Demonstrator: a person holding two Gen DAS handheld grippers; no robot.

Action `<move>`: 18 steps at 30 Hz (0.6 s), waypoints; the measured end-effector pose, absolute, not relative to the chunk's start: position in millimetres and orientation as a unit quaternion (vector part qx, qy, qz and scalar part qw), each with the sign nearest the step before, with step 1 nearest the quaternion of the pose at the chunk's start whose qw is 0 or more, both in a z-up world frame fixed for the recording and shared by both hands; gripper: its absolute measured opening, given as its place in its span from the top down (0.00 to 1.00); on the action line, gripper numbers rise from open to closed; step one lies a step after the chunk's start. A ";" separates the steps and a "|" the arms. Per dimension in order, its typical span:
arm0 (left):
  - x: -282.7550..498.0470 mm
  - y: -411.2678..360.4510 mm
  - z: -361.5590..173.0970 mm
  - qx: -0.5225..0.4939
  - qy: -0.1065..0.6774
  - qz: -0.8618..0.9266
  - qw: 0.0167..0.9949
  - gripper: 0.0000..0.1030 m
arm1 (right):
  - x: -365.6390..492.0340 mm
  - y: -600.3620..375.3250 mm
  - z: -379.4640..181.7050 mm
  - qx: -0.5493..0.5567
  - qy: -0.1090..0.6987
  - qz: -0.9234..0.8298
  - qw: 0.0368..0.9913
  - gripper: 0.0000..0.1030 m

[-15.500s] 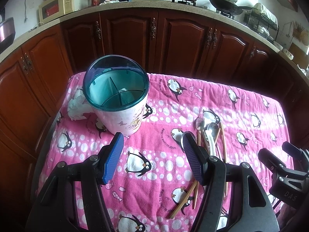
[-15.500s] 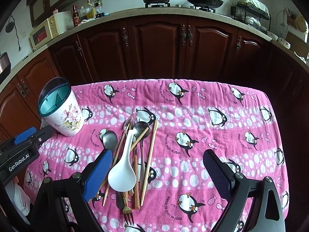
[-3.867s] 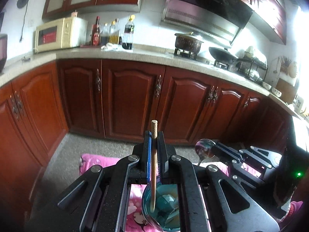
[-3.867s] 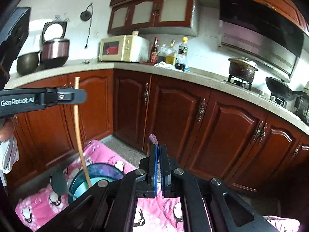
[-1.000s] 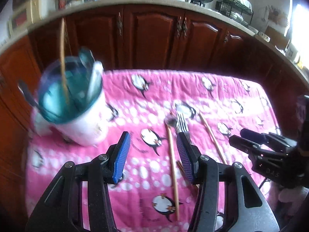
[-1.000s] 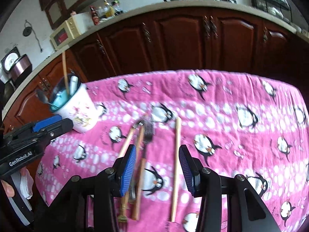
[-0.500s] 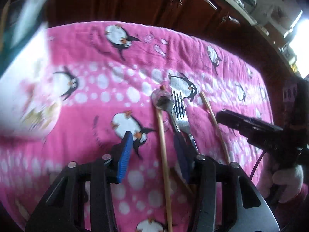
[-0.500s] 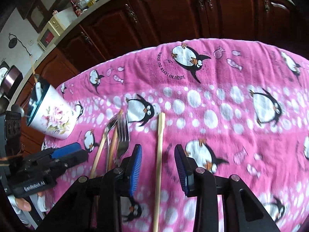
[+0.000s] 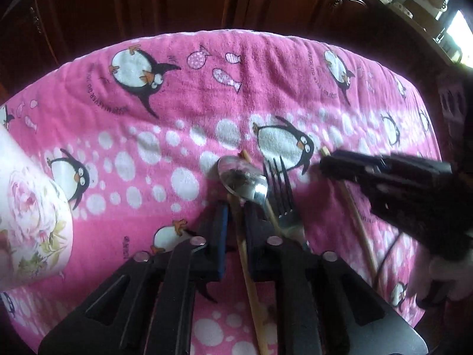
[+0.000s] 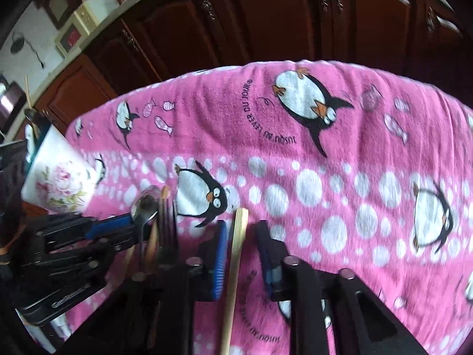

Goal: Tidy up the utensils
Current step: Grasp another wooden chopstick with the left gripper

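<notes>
In the left wrist view, the left gripper [image 9: 235, 217], black with blue pads, is closing its jaws around a thin wooden chopstick [image 9: 249, 278] that lies on the pink penguin-print towel [image 9: 207, 88], just beside a shiny metal spoon [image 9: 242, 179] and a metal fork [image 9: 280, 192], with the white flower-painted utensil cup [image 9: 32, 222] at the left edge. In the right wrist view, the right gripper [image 10: 241, 229] is likewise closing its jaws around a second pale wooden chopstick [image 10: 235, 266] lying flat on the towel, though a narrow gap shows on both sides of it, while the spoon [image 10: 145, 204] and fork [image 10: 167, 230] lie to its left by the left gripper [image 10: 130, 226].
</notes>
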State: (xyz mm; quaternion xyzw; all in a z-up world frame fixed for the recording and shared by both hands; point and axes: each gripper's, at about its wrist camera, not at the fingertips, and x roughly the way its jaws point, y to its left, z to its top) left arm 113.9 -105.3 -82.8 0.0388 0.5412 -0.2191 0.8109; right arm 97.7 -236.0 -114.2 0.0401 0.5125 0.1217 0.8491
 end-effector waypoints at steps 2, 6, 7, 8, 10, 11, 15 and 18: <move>110.3 -96.6 -82.9 0.022 0.547 -0.229 0.805 0.93 | 98.3 -234.4 -112.7 0.029 0.513 0.129 0.848 0.91; 97.4 -68.3 -72.9 -0.011 0.542 -0.250 0.802 0.93 | 84.9 -242.7 -97.0 0.052 0.497 0.151 0.853 0.93; 93.1 -61.2 -68.1 -0.020 0.537 -0.255 0.804 0.94 | 80.1 -243.8 -92.2 0.065 0.491 0.159 0.854 0.93; 88.4 -55.2 -62.4 -0.025 0.532 -0.256 0.807 0.94 | 75.2 -246.1 -87.9 0.074 0.487 0.164 0.855 0.93; 80.3 -47.6 -51.8 -0.029 0.521 -0.259 0.813 0.94 | 65.7 -247.5 -79.8 0.079 0.479 0.171 0.857 0.94; 76.3 -43.7 -46.1 -0.030 0.515 -0.261 0.816 0.94 | 60.5 -248.0 -75.4 0.083 0.475 0.177 0.858 0.94; 57.8 -27.5 -12.3 -0.039 0.486 -0.269 0.831 0.94 | 39.9 -243.5 -54.9 0.092 0.457 0.197 0.863 0.94; 47.4 -20.4 13.4 -0.044 0.460 -0.275 0.843 0.94 | 26.3 -244.5 -36.1 0.111 0.438 0.217 0.865 0.94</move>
